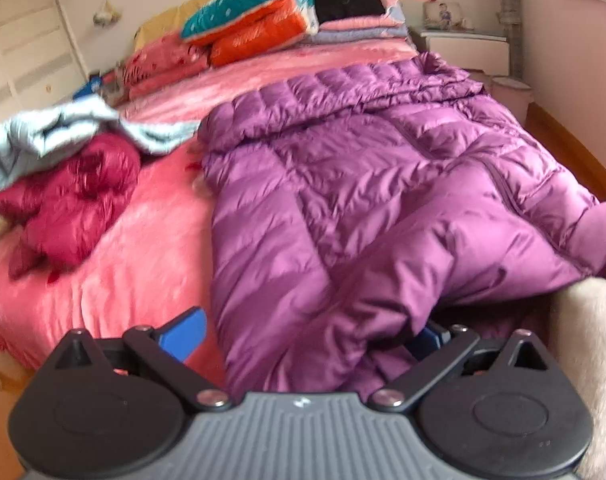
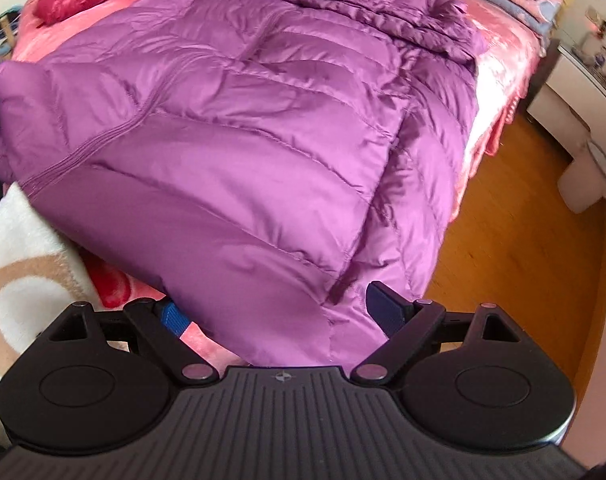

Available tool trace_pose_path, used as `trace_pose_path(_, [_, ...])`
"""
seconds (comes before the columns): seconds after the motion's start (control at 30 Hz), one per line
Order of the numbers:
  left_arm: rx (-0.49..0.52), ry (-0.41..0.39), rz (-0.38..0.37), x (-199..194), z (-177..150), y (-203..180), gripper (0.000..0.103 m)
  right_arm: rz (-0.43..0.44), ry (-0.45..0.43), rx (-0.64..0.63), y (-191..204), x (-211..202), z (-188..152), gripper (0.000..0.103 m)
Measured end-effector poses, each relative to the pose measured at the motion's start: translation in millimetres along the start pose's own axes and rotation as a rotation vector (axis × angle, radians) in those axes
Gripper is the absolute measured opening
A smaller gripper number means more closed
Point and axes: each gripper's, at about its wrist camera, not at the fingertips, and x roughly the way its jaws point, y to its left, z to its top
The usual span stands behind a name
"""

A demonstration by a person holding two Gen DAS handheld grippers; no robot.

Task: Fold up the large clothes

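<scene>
A purple down jacket is spread flat across the pink bed, its near hem drawn to the bed's edge, presumably so that the padded panels lie smooth before a fold is made. The left gripper is held low at that near edge, pointed along the jacket's length; its blue fingers are spread wide, with jacket fabric bunched between them but not seen to be pinched. The right gripper is held at the hem near the bed's side, above the wooden floor, likewise aimed along the jacket; its jaws are also spread, one pad just beside the fabric's edge. Both tools appear to be placed for taking the hem's two corners, which is judged to be the step in hand. A crumpled red jacket and a pale blue garment are piled well apart, at the bed's far side.
</scene>
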Motion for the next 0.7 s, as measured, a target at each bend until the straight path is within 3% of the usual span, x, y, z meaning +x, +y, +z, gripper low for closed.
trace_pose_path(0.17, [0.014,0.103,0.012,9.9,-6.6,-1.2,0.101,-0.044,-0.023,0.017,-5.6,-7.1,-1.5,0.103])
trace_pose_path(0.23, [-0.003,0.146,0.056,17.4,-7.6,2.6,0.101,-0.066,-0.037,0.016,-5.1,-11.0,-2.0,0.103])
trace_pose_path(0.4, [-0.13,0.194,-0.019,30.6,-7.3,19.7,0.097,-0.087,-0.039,0.069,-14.0,-10.3,-1.8,0.103])
trace_pose_path(0.5, [-0.151,0.172,-0.055,26.3,-9.4,20.5,0.078,-0.093,-0.037,0.069,-13.1,-10.6,-0.9,0.103])
trace_pose_path(0.57, [-0.172,0.139,-0.062,20.4,-9.5,20.6,0.049,-0.091,-0.032,0.071,-12.3,-11.3,-1.4,0.103])
trace_pose_path(0.67, [-0.265,0.078,-0.058,11.5,-5.1,33.5,0.026,-0.087,-0.03,0.086,-15.8,-12.1,-1.9,0.103])
trace_pose_path(0.7, [-0.321,0.052,-0.066,6.8,-2.8,41.8,0.024,-0.087,-0.031,0.087,-15.2,-11.9,-1.4,0.103])
